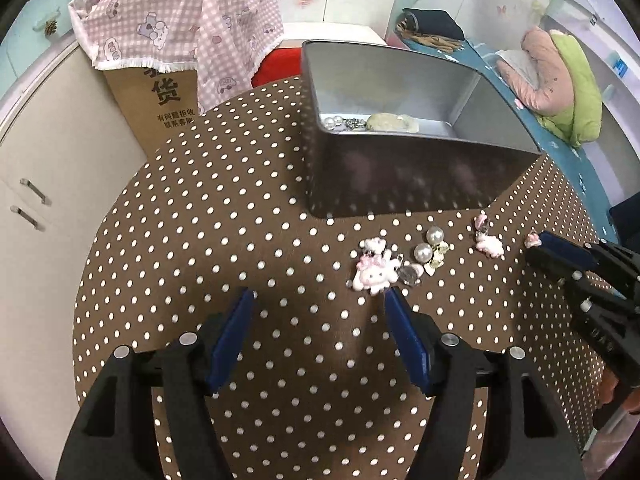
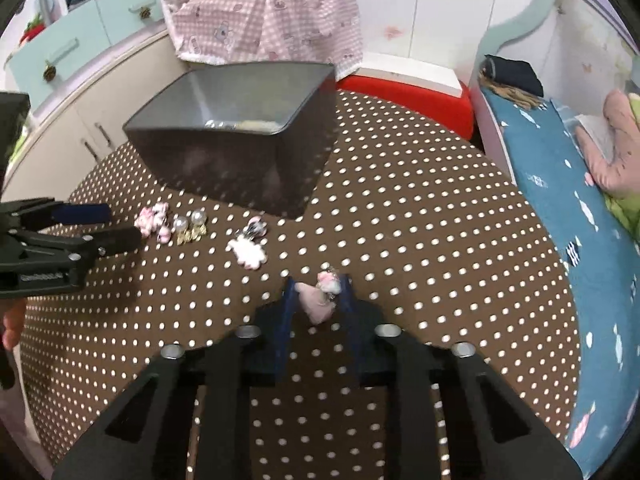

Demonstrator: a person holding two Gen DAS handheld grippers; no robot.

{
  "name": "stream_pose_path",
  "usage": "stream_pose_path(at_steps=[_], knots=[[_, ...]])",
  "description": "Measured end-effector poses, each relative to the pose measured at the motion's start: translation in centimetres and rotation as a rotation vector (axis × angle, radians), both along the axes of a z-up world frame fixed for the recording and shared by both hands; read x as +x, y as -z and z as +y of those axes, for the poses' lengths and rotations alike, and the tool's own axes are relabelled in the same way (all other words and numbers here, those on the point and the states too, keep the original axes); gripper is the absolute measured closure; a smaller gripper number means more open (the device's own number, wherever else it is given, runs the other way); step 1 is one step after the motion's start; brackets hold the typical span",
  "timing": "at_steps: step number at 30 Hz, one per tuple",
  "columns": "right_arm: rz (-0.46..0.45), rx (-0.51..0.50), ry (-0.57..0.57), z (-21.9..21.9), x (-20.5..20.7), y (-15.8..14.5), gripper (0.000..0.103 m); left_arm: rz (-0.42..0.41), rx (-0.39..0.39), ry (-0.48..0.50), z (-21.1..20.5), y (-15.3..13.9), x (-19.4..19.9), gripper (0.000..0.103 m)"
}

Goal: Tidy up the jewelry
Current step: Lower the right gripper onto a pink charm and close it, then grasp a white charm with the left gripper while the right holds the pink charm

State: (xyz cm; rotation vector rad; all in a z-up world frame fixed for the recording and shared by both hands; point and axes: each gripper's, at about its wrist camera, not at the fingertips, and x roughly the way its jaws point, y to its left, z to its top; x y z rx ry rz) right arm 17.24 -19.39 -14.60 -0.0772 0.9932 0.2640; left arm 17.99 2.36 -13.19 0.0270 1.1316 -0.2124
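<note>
Left hand-held gripper (image 1: 320, 300) released, blue pads spread wide, hovering over the near part of the polka-dot counter (image 1: 240, 240) with nothing between them. Right hand-held gripper (image 2: 318, 294) clenched on a small pink charm (image 2: 318, 300), held between the blue pads just above the cloth; charm's far end with a bit of metal hardware poking out past the tips.

On the counter, in front of the left pads and slightly right: a cluster of pink bunny charms (image 1: 376, 268), touching a clear round gem (image 1: 408, 274). Just right of that, two pearl earrings (image 1: 428, 244) with pale gold leaf-shaped pieces beside them. Further right, apart from the pearls, a pink-and-white fluffy charm (image 1: 489, 244) with a small clasp at its far end.

Beyond the loose pieces, a grey metal tin (image 1: 400, 176), open at the top, standing on the far part of the counter. Inside, on its floor: pearls (image 1: 332, 122), a bit of silver chain, and a pale greenish piece (image 1: 392, 122).

Behind the counter on the left, a cardboard box (image 1: 168, 96) draped with a pink checked cloth (image 1: 180, 24). On the right, a bed with a blue cover (image 2: 580, 208).
</note>
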Motion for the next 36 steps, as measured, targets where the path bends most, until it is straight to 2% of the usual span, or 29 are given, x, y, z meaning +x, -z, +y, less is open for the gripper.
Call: stream_pose_path(at_steps=[2, 8, 11, 14, 16, 19, 23, 25, 28, 29, 31, 33, 36], knots=[[0.0, -0.005, 0.003, -0.4, 0.4, 0.0, 0.086, 0.001, -0.009, 0.015, -0.4, 0.0, 0.2, 0.038], [-0.016, -0.026, -0.014, -0.3, 1.2, 0.0, 0.084, -0.02, 0.042, 0.034, -1.5, 0.2, 0.7, 0.038], [-0.006, -0.018, -0.003, -0.7, 1.3, 0.6, 0.083, -0.053, 0.076, 0.057, -1.7, 0.4, 0.5, 0.042], [0.007, 0.037, 0.006, -1.5, 1.7, 0.6, 0.083, -0.082, 0.075, 0.089, -2.1, 0.3, -0.2, 0.059], [0.006, 0.037, 0.004, -1.6, 1.8, 0.7, 0.083, -0.084, 0.084, 0.072, -1.7, 0.2, 0.0, 0.091], [-0.003, 0.011, -0.004, -1.3, 1.8, 0.7, 0.083, -0.066, 0.06, 0.057, -0.6, 0.2, 0.3, 0.103], [-0.001, 0.018, -0.002, -1.4, 1.7, 0.8, 0.083, -0.031, 0.006, 0.058, 0.7, 0.1, 0.3, 0.103], [0.001, 0.017, -0.003, -1.4, 1.6, 0.8, 0.083, -0.036, -0.003, 0.071, 1.2, -0.1, 0.2, 0.102], [0.006, 0.012, 0.0, -1.3, 1.7, 0.6, 0.083, -0.055, -0.006, 0.043, 2.5, -0.8, 0.4, 0.098], [0.007, 0.009, 0.0, -1.2, 1.7, 0.6, 0.083, -0.061, -0.019, 0.026, 3.0, -1.1, 0.8, 0.095], [0.007, 0.005, 0.0, -1.1, 1.8, 0.6, 0.083, -0.064, -0.032, 0.001, 3.6, -1.2, 1.6, 0.076], [0.009, 0.004, 0.001, -1.2, 1.8, 0.6, 0.083, -0.055, -0.046, -0.002, 3.7, -1.1, 2.6, 0.069], [0.012, 0.007, 0.0, -1.2, 1.8, 0.6, 0.083, -0.039, -0.046, 0.018, 3.0, -0.6, 3.7, 0.066]])
